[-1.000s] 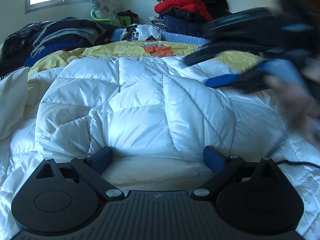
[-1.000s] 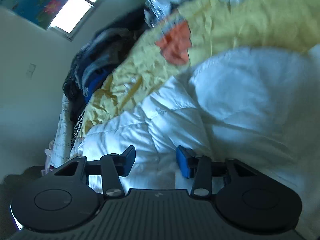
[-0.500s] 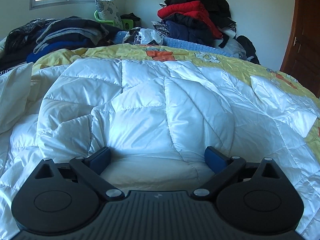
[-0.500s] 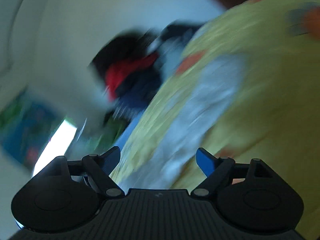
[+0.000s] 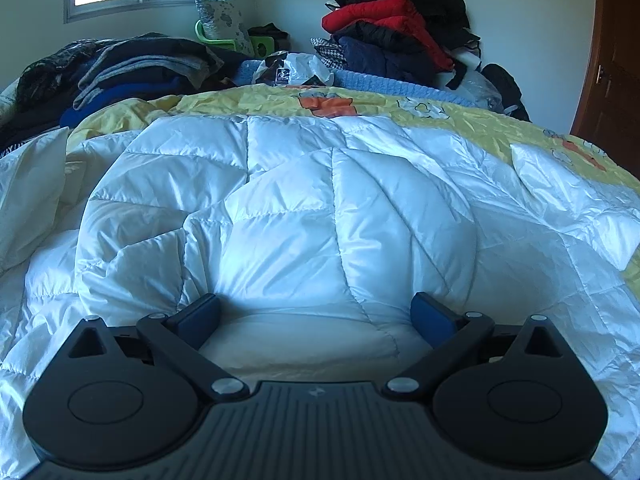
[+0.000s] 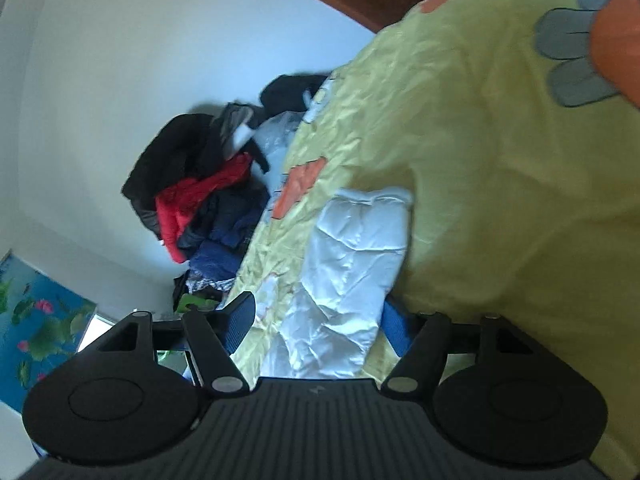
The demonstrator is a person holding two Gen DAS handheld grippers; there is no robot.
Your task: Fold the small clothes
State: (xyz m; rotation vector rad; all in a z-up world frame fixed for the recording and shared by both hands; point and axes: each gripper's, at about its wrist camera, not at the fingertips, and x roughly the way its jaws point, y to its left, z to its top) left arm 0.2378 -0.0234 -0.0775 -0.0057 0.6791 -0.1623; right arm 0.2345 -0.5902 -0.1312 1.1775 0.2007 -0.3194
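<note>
Right wrist view now shows the right gripper (image 6: 316,322), swung over from the bed's middle, fingers spread around a white jacket (image 6: 348,264) sleeve near the bedspread (image 6: 500,200) edge. Left gripper (image 5: 316,314) stays released at its hem, so folding hasn't begun.

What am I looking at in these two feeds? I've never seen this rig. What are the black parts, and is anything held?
Each picture comes from a camera on a hand-held gripper a person carries, looking along its two blue-padded fingers. The left hand-held gripper is open, low over a white quilted jacket spread on a yellow bedspread. The right hand-held gripper, its view tilted, is open around the jacket's white sleeve, not clamped. Nothing is held. A clothes pile sits behind.
</note>
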